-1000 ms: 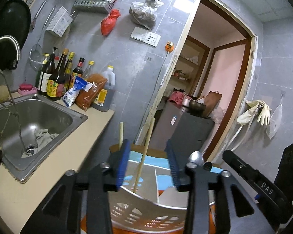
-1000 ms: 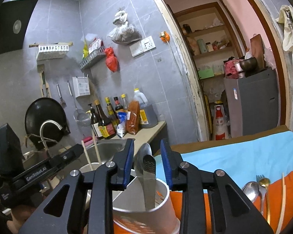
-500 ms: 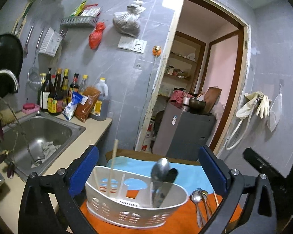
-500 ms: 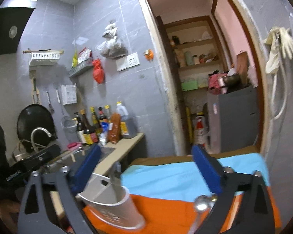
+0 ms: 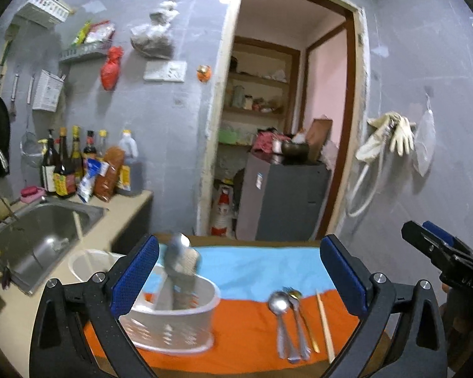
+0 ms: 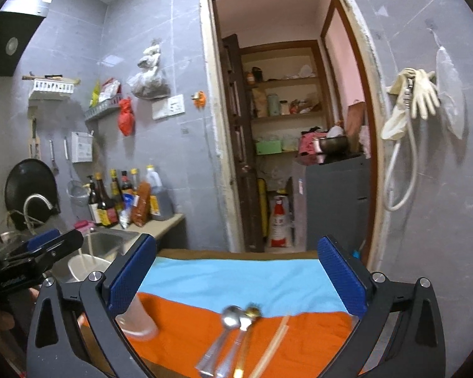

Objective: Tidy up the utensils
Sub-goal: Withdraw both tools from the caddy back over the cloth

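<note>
The tabletop (image 5: 252, 330) wears two cloths, an orange cloth (image 5: 242, 321) on the near side and a light blue cloth (image 5: 252, 264) behind it. Left of it a beige counter holds a steel sink (image 5: 44, 236), with sauce bottles (image 5: 66, 163) lined against a grey tiled wall. Behind the tabletop an open doorway (image 5: 287, 119) shows shelves and a grey cabinet (image 5: 283, 201); pale rubber gloves (image 5: 391, 135) hang on the wall to the right.

A white slotted utensil caddy (image 5: 170, 321) stands on the orange cloth at the tabletop's left end, with a metal spoon and a flat-handled utensil upright in it (image 5: 181, 264), both blurred. A chopstick (image 5: 78, 225) sticks up at the caddy's far left end. Loose cutlery (image 5: 287, 324) lies on the orange cloth to the right: spoons and a gold-handled piece close together, with a single chopstick (image 5: 324, 327) just beside them.

The left tool (image 5: 238, 274) has its blue pads spread wide with nothing between them. The right tool (image 6: 236, 278) is likewise wide apart and empty, above the loose cutlery.

A second earlier both tools were narrowed close over the caddy, the right one around the spoon; now both have spread wide and drawn back, so the whole tabletop is in view.
</note>
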Demonstrator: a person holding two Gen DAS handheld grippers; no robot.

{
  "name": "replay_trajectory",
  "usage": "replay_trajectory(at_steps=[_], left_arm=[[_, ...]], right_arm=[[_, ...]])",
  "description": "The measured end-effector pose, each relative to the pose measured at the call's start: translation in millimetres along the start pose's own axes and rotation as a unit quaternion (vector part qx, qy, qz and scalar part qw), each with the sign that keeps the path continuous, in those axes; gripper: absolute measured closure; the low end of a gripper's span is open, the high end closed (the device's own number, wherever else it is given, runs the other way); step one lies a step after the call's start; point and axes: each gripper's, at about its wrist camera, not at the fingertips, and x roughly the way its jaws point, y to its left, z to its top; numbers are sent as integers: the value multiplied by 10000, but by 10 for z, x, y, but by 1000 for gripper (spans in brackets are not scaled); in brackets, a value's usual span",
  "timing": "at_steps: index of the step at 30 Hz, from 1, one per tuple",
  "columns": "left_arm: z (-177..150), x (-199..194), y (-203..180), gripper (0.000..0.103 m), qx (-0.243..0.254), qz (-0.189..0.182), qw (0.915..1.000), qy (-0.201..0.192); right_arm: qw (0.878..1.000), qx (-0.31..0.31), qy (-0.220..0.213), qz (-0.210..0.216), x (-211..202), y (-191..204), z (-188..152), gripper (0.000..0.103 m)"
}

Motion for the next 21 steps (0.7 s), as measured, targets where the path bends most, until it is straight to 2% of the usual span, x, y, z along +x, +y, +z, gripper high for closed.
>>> replay_trajectory(at_steps=[10, 21], left_arm=[[-472, 386, -431, 3, 73, -305, 9965, 781], [-858, 901, -538, 3, 15, -51, 9873, 1588]], right_arm=[[9986, 63, 378, -361, 9, -528, -249, 0], [9904, 416, 1228, -478, 342, -893, -649, 0]])
